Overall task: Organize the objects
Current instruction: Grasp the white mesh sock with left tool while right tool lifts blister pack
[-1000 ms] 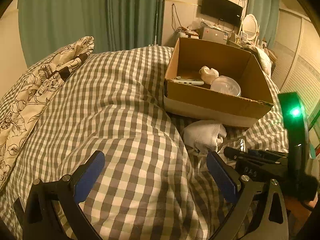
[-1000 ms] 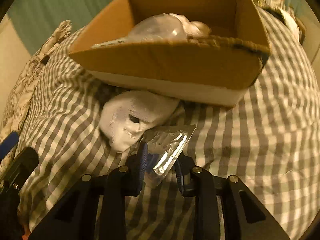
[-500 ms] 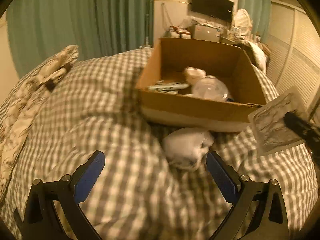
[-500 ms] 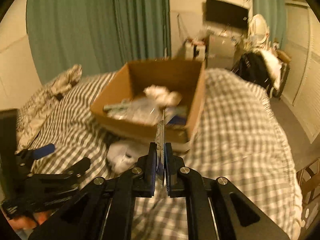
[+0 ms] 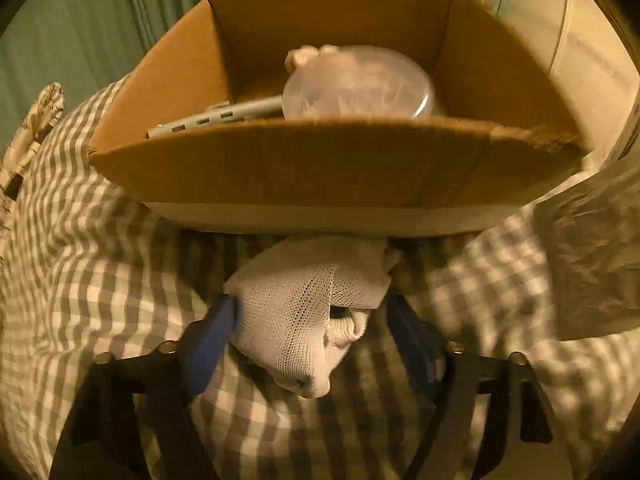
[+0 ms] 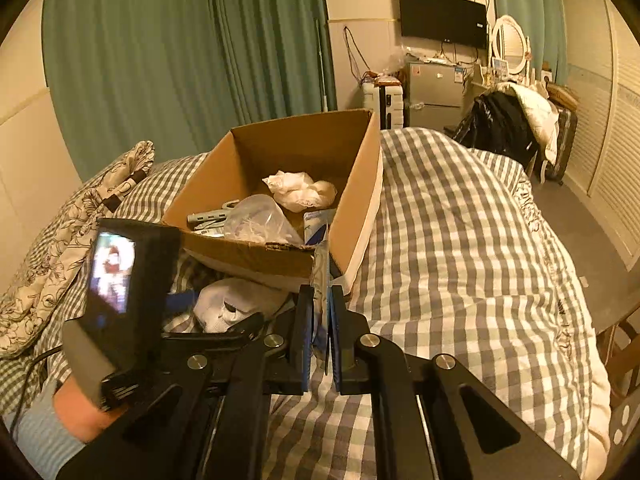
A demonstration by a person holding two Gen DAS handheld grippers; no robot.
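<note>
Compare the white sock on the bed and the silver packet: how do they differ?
The white sock is soft mesh fabric, bunched; the silver packet is flat, shiny and crinkled. The sock lies on the checked duvet between the left gripper fingers; the packet is lifted, clamped edge-on in the right gripper. Both are outside the cardboard box.

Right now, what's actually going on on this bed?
A person is tidying loose items into a cardboard box on the checked duvet. The right gripper is shut on a flat foil packet, held near the box. The left gripper has just been closing around a white sock bundle lying against the box's front; only one pad looks to touch it.
</note>
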